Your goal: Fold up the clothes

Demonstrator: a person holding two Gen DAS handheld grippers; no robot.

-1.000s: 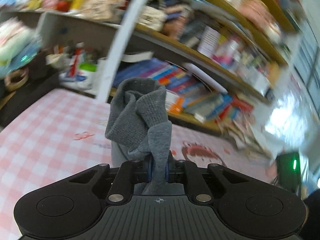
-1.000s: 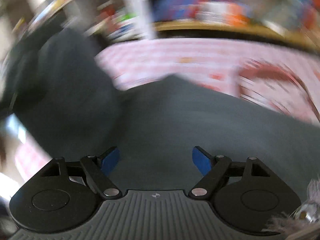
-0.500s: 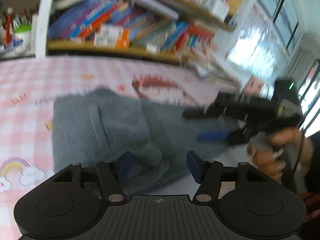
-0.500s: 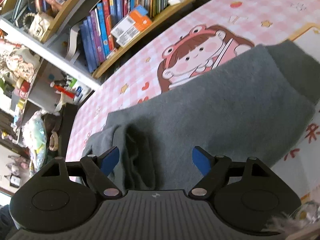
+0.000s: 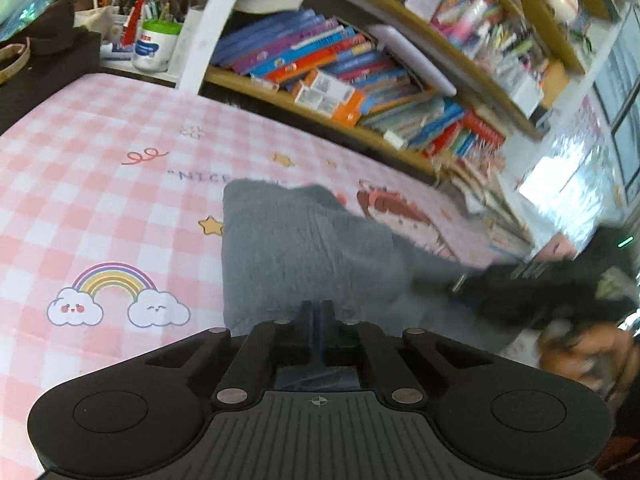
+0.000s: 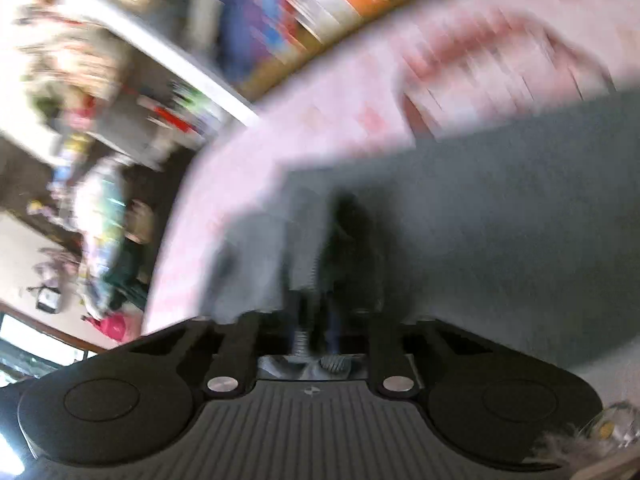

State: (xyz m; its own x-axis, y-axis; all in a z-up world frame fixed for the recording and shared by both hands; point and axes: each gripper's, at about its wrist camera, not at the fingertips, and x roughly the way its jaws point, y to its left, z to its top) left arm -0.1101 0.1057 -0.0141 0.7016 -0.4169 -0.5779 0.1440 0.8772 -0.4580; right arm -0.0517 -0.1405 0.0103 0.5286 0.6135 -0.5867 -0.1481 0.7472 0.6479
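A grey knitted garment (image 5: 300, 248) lies partly folded on the pink checked tablecloth (image 5: 100, 184). My left gripper (image 5: 318, 312) is shut at the garment's near edge, and the cloth runs right up to its tips. In the heavily blurred right wrist view, my right gripper (image 6: 316, 320) is shut with a ridge of the grey garment (image 6: 500, 220) rising from between its fingers. From the left wrist view the right gripper (image 5: 520, 292) shows as a dark blur over the garment's right side, with a hand (image 5: 580, 344) behind it.
Shelves crammed with books (image 5: 340, 68) run along the table's far edge. A white tub of pens (image 5: 154, 46) and dark clutter stand at the far left corner. Bare tablecloth (image 6: 320, 128) stretches left of the garment, printed with a rainbow (image 5: 114, 296).
Both grippers stood open above the garment half a second ago and are now shut at its near edge. A second ago the left gripper held bunched cloth in the air.
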